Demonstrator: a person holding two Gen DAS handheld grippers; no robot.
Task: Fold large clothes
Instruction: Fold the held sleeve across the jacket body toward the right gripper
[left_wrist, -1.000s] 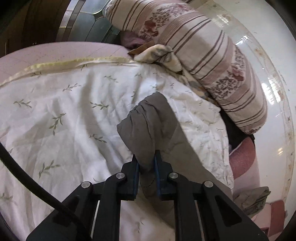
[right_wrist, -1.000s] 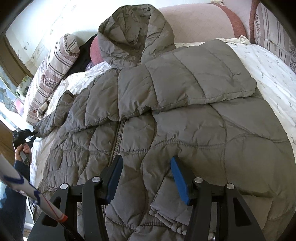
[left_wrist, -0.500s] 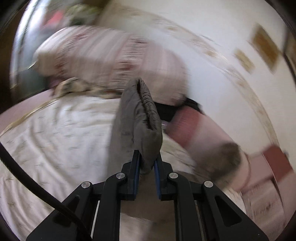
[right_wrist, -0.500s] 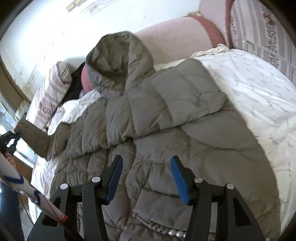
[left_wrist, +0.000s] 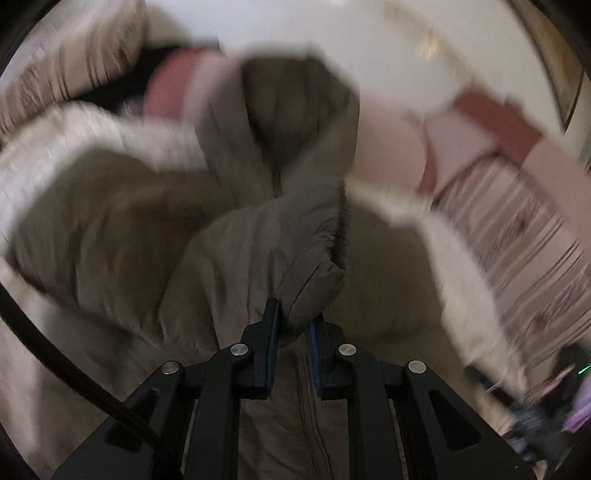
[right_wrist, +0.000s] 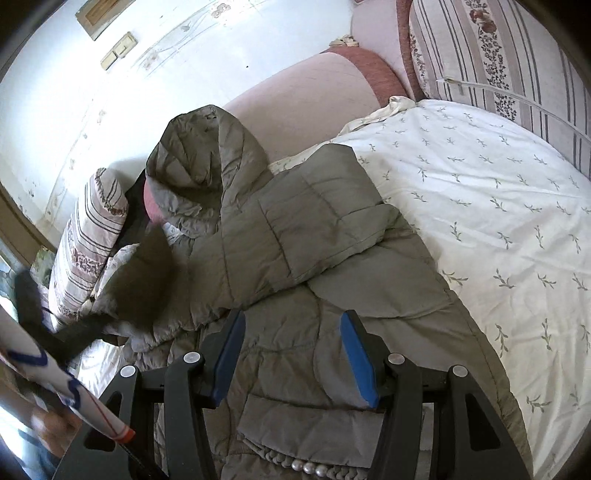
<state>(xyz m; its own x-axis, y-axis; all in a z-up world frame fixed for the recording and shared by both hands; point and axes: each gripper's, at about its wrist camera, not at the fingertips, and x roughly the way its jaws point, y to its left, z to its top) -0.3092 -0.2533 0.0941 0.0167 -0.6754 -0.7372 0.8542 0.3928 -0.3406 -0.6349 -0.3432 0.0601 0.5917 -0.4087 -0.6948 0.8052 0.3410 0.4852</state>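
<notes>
Across the bed, on its leaf-print white bedspread (right_wrist: 498, 206), lies the grey quilted hooded jacket (right_wrist: 295, 236), front up. Its hood (right_wrist: 199, 162) rests against the pink padded headboard (right_wrist: 306, 96), and one sleeve (right_wrist: 325, 206) is folded across the chest. My left gripper (left_wrist: 293, 321) is clamped on the cuff of the other sleeve (left_wrist: 314, 258), the elastic edge bunched between the pads and raised above the jacket body; that view is heavily blurred, and only the hood (left_wrist: 291, 110) and zipper line can be made out beyond the cuff. My right gripper (right_wrist: 295, 354) hovers over the lower front of the jacket, fingers (right_wrist: 356, 354) standing apart with nothing between them; contact with the fabric cannot be confirmed. A row of white beads (right_wrist: 314, 468) shows at the hem edge below it. Striped floral pillows (right_wrist: 498, 55) stand at the bed's right side and another (right_wrist: 88, 243) at the left, near the white wall (right_wrist: 92, 110).
</notes>
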